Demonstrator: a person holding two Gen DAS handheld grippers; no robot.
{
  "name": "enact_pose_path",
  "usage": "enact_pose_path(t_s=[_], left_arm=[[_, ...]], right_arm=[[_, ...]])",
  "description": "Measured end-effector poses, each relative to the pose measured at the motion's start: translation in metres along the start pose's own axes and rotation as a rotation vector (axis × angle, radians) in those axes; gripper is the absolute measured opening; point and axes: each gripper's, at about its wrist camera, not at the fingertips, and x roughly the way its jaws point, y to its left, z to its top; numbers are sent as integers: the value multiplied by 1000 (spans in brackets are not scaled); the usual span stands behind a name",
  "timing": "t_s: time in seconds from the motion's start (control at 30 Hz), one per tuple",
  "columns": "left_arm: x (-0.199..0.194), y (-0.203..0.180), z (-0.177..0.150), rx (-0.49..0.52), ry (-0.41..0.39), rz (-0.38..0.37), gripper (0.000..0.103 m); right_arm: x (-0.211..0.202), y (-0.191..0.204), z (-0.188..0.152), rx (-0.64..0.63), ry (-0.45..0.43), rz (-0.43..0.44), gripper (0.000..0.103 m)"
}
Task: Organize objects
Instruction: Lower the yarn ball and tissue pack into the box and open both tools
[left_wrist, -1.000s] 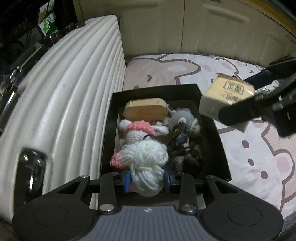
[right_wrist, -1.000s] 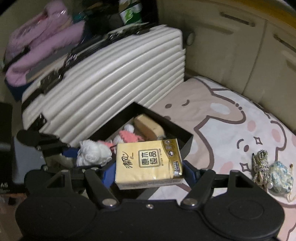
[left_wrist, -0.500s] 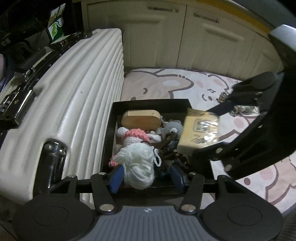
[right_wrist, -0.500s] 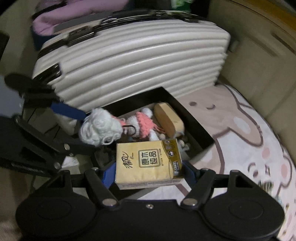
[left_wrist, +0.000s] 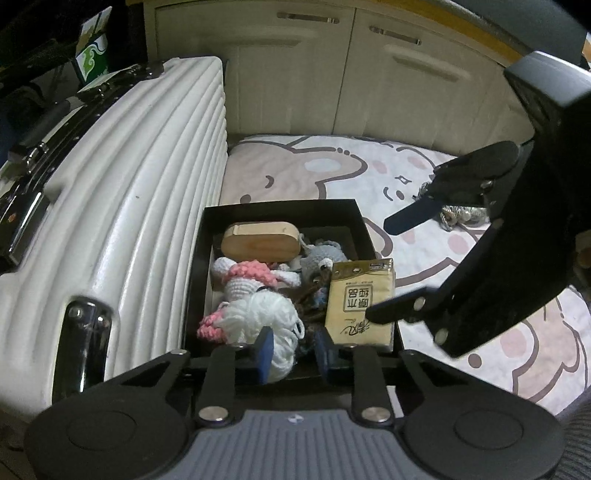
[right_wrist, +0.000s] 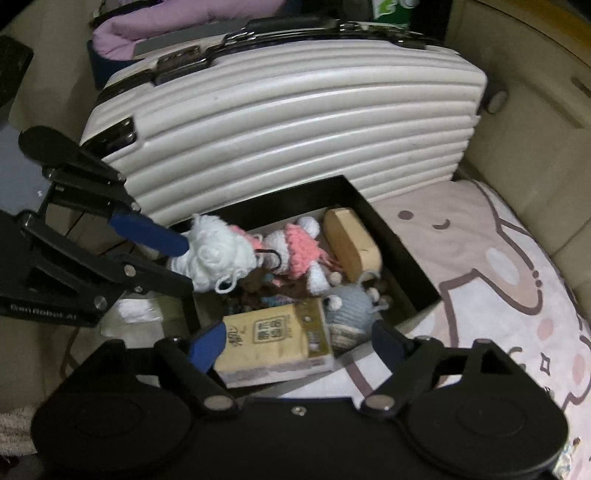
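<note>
Left wrist view: the left gripper (left_wrist: 291, 349) hangs over the near edge of the black box (left_wrist: 280, 208), its blue fingers spread apart with the white yarn head of a crocheted doll (left_wrist: 258, 317) lying between them; whether either finger touches the yarn cannot be told. The doll lies inside the box, along its suitcase side, pink hat towards the far end. Beside it, against the box's opposite wall, the tissue pack (left_wrist: 360, 299) rests tilted on the pile of toys. The right gripper (left_wrist: 391, 266) reaches in from that side with its fingers wide apart, one tip over the pack and the other well above the box rim, so the pack is released. Deeper in the box sit a grey knitted toy (left_wrist: 323, 258) and, against the far wall, a wooden case (left_wrist: 260, 240). A ribbed white suitcase (left_wrist: 122, 206) stands flush along the box's left wall. The box sits on a cartoon-print blanket (left_wrist: 314, 173), where a small beaded trinket (left_wrist: 458, 214) lies well apart from the box, beyond the right gripper. Cream cabinet doors (left_wrist: 369, 81) rise behind.
</note>
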Motion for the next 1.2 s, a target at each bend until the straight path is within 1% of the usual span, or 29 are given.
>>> enact_pose_path(t_s=[0.03, 0.07, 0.13, 0.23, 0.27, 0.4, 0.47, 0.63, 0.77, 0.83, 0.9, 0.97, 1.07, 1.2], left_arm=[[3, 1, 1, 1, 5, -1, 19], [6, 1, 1, 0, 12, -1, 16], [13, 2, 4, -3, 28, -6, 13], [26, 5, 5, -18, 60, -29, 7], [30, 6, 5, -25, 71, -36, 5], [45, 11, 2, -72, 106, -75, 3], [47, 9, -1, -79, 113, -84, 3], [46, 3, -1, -60, 116, -78, 3], [38, 3, 1, -60, 107, -76, 3], [32, 2, 3, -58, 96, -78, 3], [22, 2, 5, -58, 74, -87, 3], [14, 1, 9, -60, 50, -93, 3], [8, 4, 14, -76, 21, -75, 3], [17, 8, 16, -95, 44, -49, 3]], right_arm=[[0, -2, 0, 12, 7, 1, 71], [1, -3, 0, 23, 17, -3, 67], [5, -3, 1, 26, 34, -10, 53], [10, 0, 2, 22, 56, -3, 46], [13, 1, 2, 14, 66, -7, 44], [25, 9, 1, -39, 121, -51, 40], [27, 11, 2, -58, 118, -75, 38], [32, 17, 6, -84, 130, -110, 35], [30, 18, 6, -68, 122, -95, 28], [31, 19, 5, -66, 119, -93, 23], [33, 20, 5, -59, 111, -98, 21], [33, 19, 7, -39, 87, -92, 20], [31, 18, 10, 11, 65, -82, 20], [34, 15, 10, 69, 78, -36, 20]])
